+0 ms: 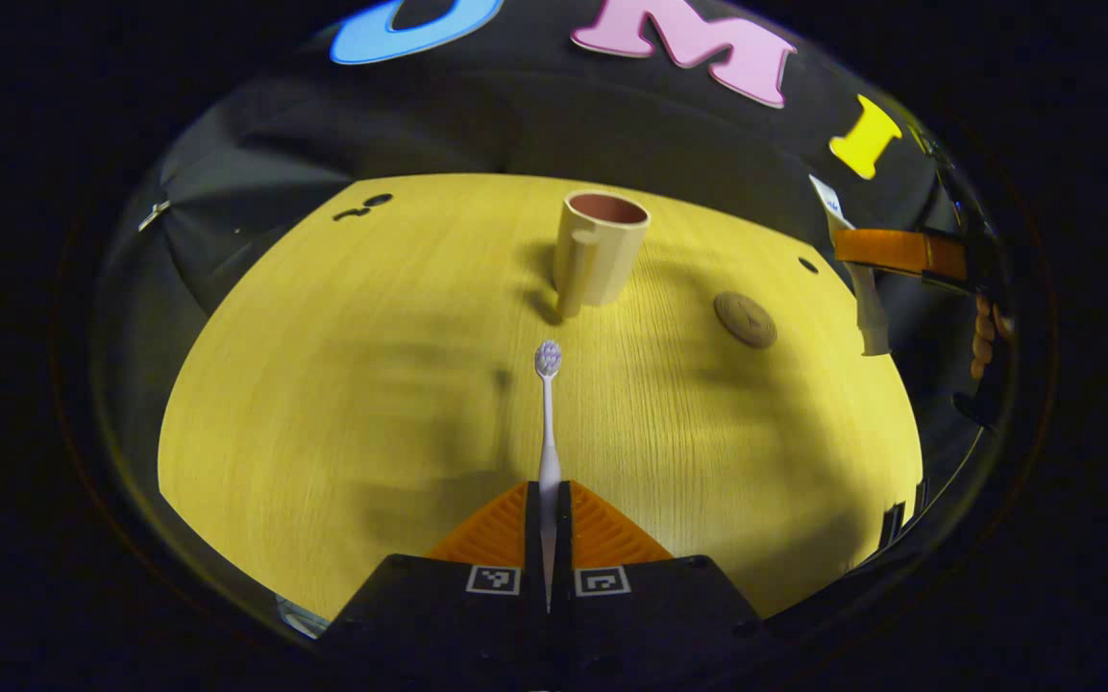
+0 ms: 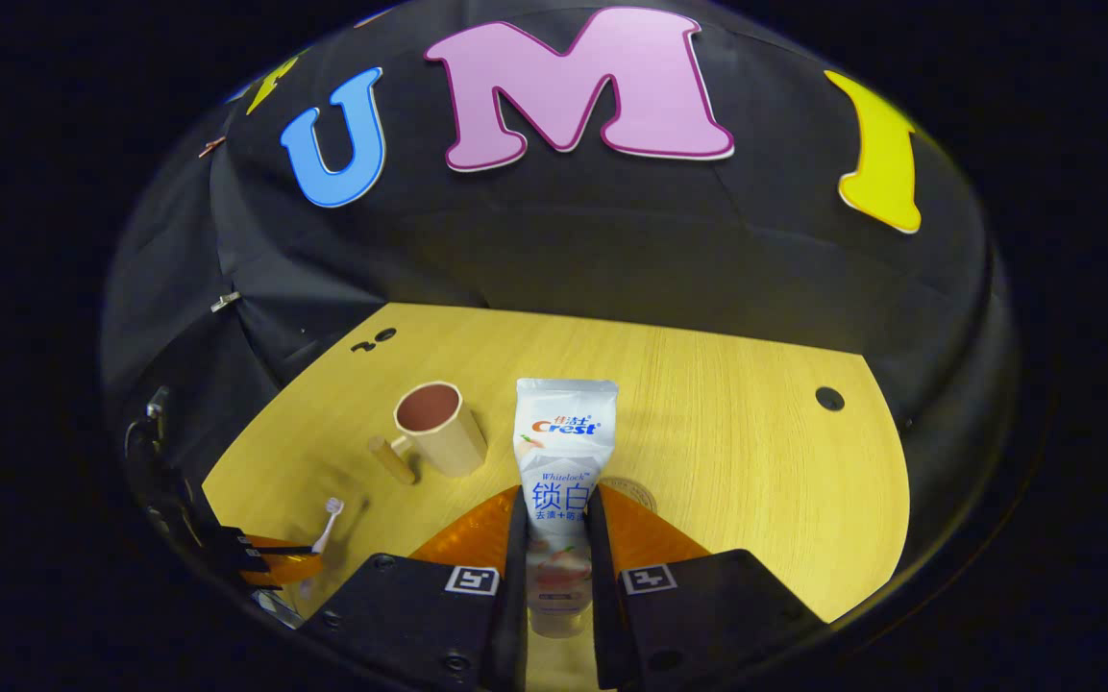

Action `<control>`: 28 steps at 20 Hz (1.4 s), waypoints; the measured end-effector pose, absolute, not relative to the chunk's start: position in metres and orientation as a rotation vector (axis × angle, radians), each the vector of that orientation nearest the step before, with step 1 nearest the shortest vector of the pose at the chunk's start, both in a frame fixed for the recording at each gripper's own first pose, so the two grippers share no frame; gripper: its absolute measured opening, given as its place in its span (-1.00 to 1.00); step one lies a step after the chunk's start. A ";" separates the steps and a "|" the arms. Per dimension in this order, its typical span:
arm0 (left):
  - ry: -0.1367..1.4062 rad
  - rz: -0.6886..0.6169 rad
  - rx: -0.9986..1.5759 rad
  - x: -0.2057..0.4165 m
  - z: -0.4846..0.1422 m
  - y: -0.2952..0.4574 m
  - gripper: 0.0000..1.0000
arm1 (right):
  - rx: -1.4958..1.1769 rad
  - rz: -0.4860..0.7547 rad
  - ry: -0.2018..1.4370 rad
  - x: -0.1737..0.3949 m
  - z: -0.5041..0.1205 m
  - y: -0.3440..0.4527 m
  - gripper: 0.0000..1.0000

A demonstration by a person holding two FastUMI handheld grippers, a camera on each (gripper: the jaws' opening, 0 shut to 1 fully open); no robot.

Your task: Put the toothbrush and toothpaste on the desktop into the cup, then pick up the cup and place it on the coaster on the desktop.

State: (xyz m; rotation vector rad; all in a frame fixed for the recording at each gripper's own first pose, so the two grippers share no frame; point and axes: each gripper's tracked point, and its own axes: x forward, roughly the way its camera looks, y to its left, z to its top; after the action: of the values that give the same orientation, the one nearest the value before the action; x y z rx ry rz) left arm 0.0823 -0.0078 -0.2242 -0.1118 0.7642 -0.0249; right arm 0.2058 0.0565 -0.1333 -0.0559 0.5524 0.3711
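Meanwhile cup (image 1: 602, 248) empty; L gripper (image 1: 548, 514) pinches toothbrush (image 1: 548, 423), R gripper (image 2: 558, 538) pinches toothpaste (image 2: 561, 452).

A wood-grain desktop (image 1: 342, 384) with a smooth, matt finish. A matt beige cup (image 1: 602, 250). A glossy plastic toothpaste tube (image 2: 563, 461). Ribbed orange plastic fingers (image 1: 496, 529) hold a smooth white plastic toothbrush (image 1: 548, 423).

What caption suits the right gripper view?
Right gripper holding a toothpaste tube above the wooden desktop, cup ahead.
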 end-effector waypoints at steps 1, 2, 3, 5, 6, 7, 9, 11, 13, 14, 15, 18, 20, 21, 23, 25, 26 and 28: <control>0.747 -0.019 -0.133 0.080 -0.215 -0.006 -0.87 | -0.054 0.378 0.526 0.214 -0.126 0.064 -0.38; 0.733 -0.014 -0.144 0.078 -0.209 -0.004 -0.87 | -0.055 0.384 0.510 0.222 -0.120 0.071 -0.38; 0.720 -0.015 -0.152 0.077 -0.205 -0.001 -0.87 | -0.051 0.396 0.499 0.227 -0.116 0.080 -0.38; 0.702 -0.002 -0.158 0.073 -0.204 0.007 -0.88 | -0.043 0.425 0.470 0.238 -0.107 0.101 -0.38; 0.698 0.006 -0.170 0.071 -0.203 0.009 -0.88 | -0.047 0.440 0.447 0.244 -0.101 0.112 -0.38; 0.688 0.013 -0.185 0.069 -0.202 0.011 -0.88 | -0.049 0.453 0.422 0.248 -0.097 0.121 -0.38; 0.659 0.016 -0.219 0.066 -0.197 0.012 -0.88 | -0.048 0.480 0.366 0.260 -0.088 0.142 -0.39; 0.626 0.021 -0.237 0.061 -0.190 0.016 -0.87 | -0.021 0.508 0.323 0.271 -0.081 0.163 -0.39; 0.596 0.021 -0.249 0.059 -0.185 0.019 -0.88 | -0.015 0.535 0.282 0.280 -0.076 0.182 -0.39; 0.582 0.025 -0.252 0.058 -0.182 0.021 -0.88 | -0.021 0.547 0.261 0.285 -0.075 0.192 -0.39; 0.569 0.024 -0.256 0.056 -0.179 0.024 -0.88 | -0.023 0.556 0.244 0.289 -0.075 0.201 -0.39; 0.521 0.016 -0.276 0.056 -0.168 0.024 -0.87 | 0.001 0.573 0.238 0.298 -0.087 0.223 -0.39; 0.483 0.006 -0.286 0.058 -0.163 0.025 -0.88 | 0.011 0.583 0.241 0.304 -0.096 0.234 -0.39; 0.467 0.008 -0.293 0.060 -0.161 0.026 -0.88 | 0.012 0.583 0.236 0.307 -0.100 0.238 -0.39; 0.445 0.007 -0.321 0.064 -0.161 0.023 -0.88 | -0.002 0.590 0.217 0.315 -0.103 0.247 -0.38; 0.428 0.007 -0.329 0.067 -0.161 0.021 -0.88 | -0.023 0.608 0.205 0.317 -0.113 0.253 -0.39; 0.421 0.008 -0.326 0.068 -0.161 0.019 -0.88 | -0.033 0.620 0.206 0.317 -0.119 0.257 -0.39; 0.419 0.004 -0.327 0.065 -0.163 0.016 -0.88 | -0.049 0.641 0.211 0.317 -0.131 0.264 -0.47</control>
State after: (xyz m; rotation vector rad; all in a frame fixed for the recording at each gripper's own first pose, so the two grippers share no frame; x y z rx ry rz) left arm 0.0651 0.0158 -0.1629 -0.3273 0.4192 0.0037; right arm 0.3174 0.2637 -0.1310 -0.0491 0.2115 0.6409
